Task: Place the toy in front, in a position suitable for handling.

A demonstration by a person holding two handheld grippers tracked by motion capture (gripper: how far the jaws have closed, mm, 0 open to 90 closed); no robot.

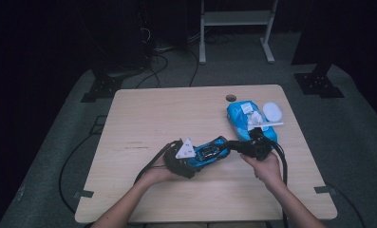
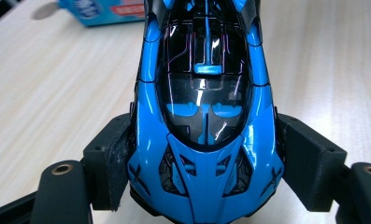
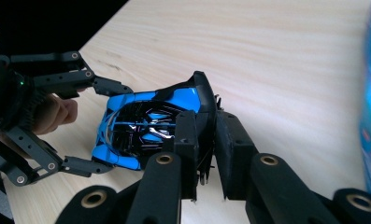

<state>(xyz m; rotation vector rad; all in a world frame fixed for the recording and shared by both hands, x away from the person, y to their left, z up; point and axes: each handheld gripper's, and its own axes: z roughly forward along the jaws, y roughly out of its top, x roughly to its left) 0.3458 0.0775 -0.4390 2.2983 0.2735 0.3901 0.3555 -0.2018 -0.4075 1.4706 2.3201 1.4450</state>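
A glossy blue and black toy car lies near the table's middle front, held from both ends. My left gripper is shut on it. In the left gripper view its pads press both flanks of the toy car at the nose. My right gripper comes in from the right. In the right gripper view the right gripper is shut on the black rear wing of the toy car, with the left gripper around the far end. Each gripper is held in one of the person's hands.
On the right side of the wooden table lie a blue wipes packet and a white round lid. A white strip rests across the packet. A cable hole sits at the table's back edge. Cables run on the floor.
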